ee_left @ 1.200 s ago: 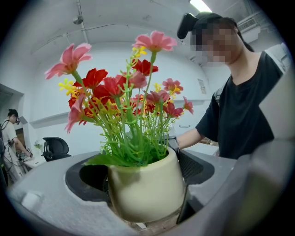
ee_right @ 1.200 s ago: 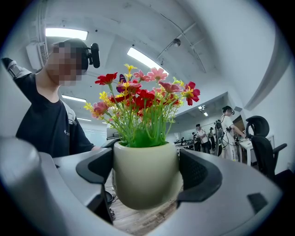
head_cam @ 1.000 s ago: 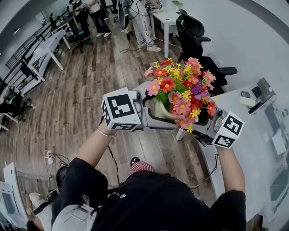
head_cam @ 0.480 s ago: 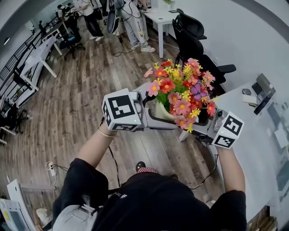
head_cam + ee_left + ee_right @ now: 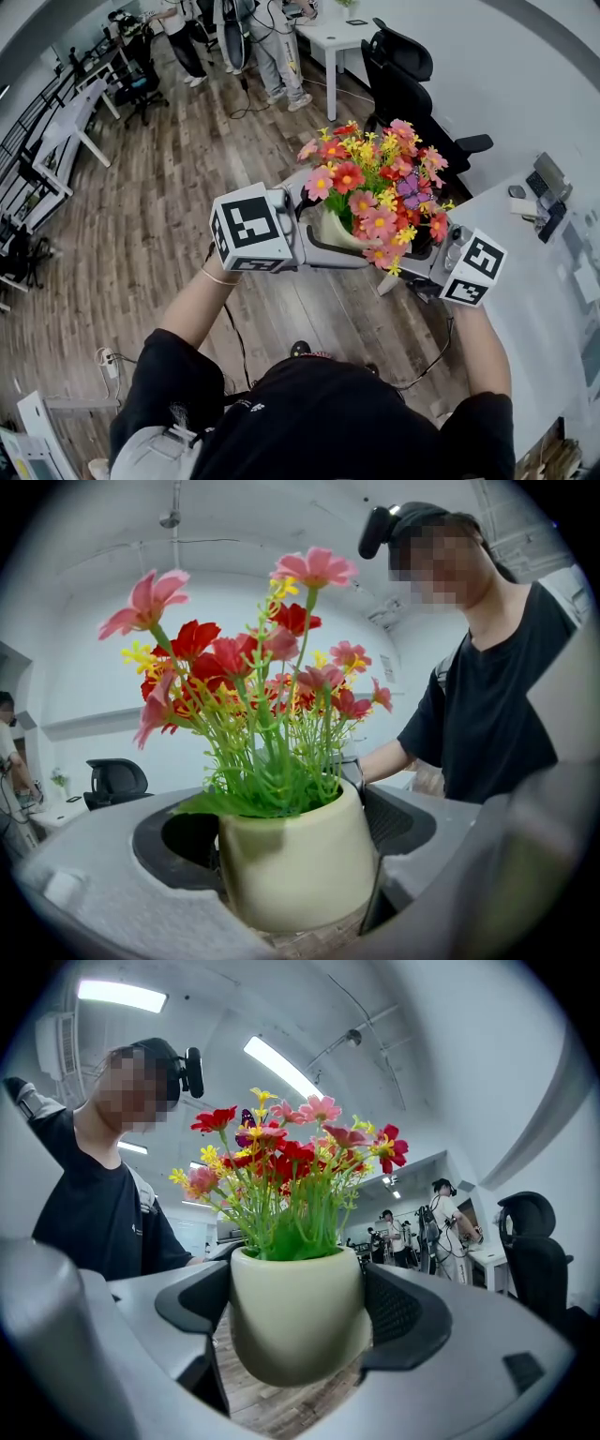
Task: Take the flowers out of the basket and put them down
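Observation:
A cream pot (image 5: 335,231) of pink, red and yellow flowers (image 5: 377,184) hangs in the air in front of my chest, above the wooden floor. My left gripper (image 5: 314,234) presses on the pot's left side and my right gripper (image 5: 420,246) on its right side, both shut on it. In the left gripper view the pot (image 5: 295,864) sits between the grey jaws of the left gripper (image 5: 298,850), with the flowers (image 5: 253,682) above it. The right gripper view shows the same pot (image 5: 298,1321) wedged between the jaws of the right gripper (image 5: 298,1312). No basket is in view.
A white table (image 5: 530,291) runs along the right, with small devices at its far end (image 5: 544,192). Black office chairs (image 5: 403,80) stand behind the flowers. People (image 5: 277,37) stand by desks at the back. Wooden floor (image 5: 150,216) lies to the left.
Both grippers and the pot keep the same pose. The floor, chairs and table behind them have slid a little as the head view moved.

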